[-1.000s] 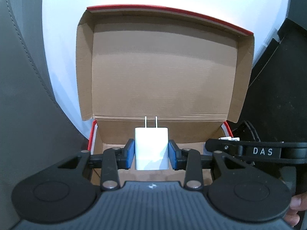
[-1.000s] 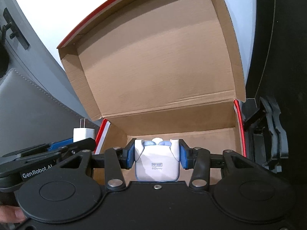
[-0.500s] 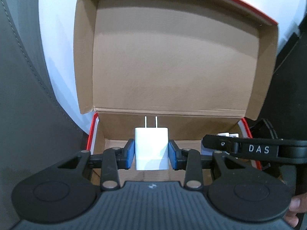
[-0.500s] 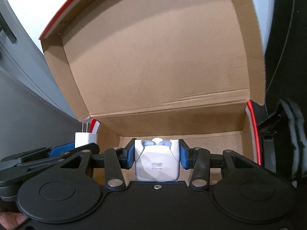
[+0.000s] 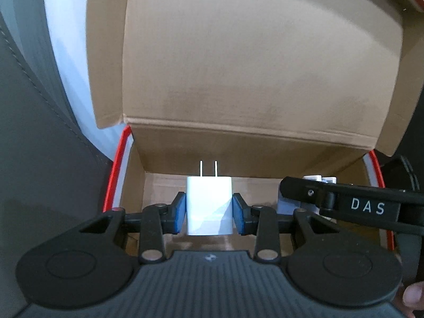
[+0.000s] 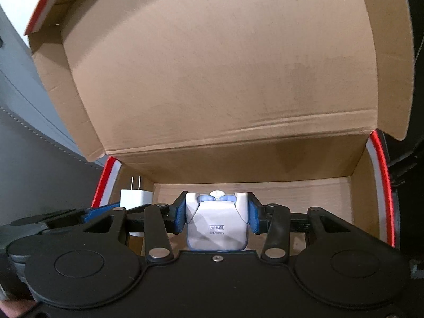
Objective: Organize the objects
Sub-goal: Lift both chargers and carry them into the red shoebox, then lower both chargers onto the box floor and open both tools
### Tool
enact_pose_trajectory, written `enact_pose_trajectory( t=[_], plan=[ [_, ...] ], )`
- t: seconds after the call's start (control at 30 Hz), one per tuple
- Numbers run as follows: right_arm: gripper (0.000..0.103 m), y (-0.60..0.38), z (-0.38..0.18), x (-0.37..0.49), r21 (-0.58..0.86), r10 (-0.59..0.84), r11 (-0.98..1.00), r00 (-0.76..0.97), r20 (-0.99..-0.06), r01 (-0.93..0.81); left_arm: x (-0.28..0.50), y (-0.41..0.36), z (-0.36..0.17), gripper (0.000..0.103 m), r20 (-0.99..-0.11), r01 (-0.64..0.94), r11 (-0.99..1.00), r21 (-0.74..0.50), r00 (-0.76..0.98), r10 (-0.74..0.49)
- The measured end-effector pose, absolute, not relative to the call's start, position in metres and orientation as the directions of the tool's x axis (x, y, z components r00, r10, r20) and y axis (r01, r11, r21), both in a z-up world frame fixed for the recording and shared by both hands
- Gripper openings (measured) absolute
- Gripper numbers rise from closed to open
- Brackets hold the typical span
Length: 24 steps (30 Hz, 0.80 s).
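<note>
My left gripper (image 5: 209, 209) is shut on a white plug charger (image 5: 209, 206), prongs pointing away, held just over the floor of an open cardboard box (image 5: 238, 143). My right gripper (image 6: 216, 218) is shut on a small white toy figure (image 6: 216, 228) with pale blue parts and printed lettering, also inside the box (image 6: 238, 159). In the right wrist view the charger (image 6: 136, 197) and the left gripper's blue pad show at the left. In the left wrist view the right gripper's black arm crosses at the right, with the toy (image 5: 319, 179) partly hidden behind it.
The box has a red and white outer rim (image 5: 118, 169) and its lid (image 5: 251, 53) stands up behind, filling the upper view. Grey upholstery (image 5: 39, 159) lies to the left. Dark objects sit beyond the right wall (image 6: 397, 164). A fingertip (image 5: 412, 295) shows at the lower right.
Both grippers have come forward and down into the box; its lid and walls now fill the views. The charger and toy stay clamped as before.
</note>
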State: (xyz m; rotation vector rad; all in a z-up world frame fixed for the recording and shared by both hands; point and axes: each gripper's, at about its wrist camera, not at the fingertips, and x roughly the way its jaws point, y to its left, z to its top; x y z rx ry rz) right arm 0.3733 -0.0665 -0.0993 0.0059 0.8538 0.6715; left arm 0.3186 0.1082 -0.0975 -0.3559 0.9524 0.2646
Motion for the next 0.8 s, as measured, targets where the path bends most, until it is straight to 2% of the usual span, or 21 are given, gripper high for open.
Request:
enact_pose_trajectory(
  t=[0.8],
  plan=[
    [0.044,-0.055,-0.136,0.402,0.236,0.477,0.837,0.446,-0.757,-0.494,0.35,0.116,-0.156,0.036,-0.909,-0.432,0.889,-0.155,0.414,0.043]
  ],
)
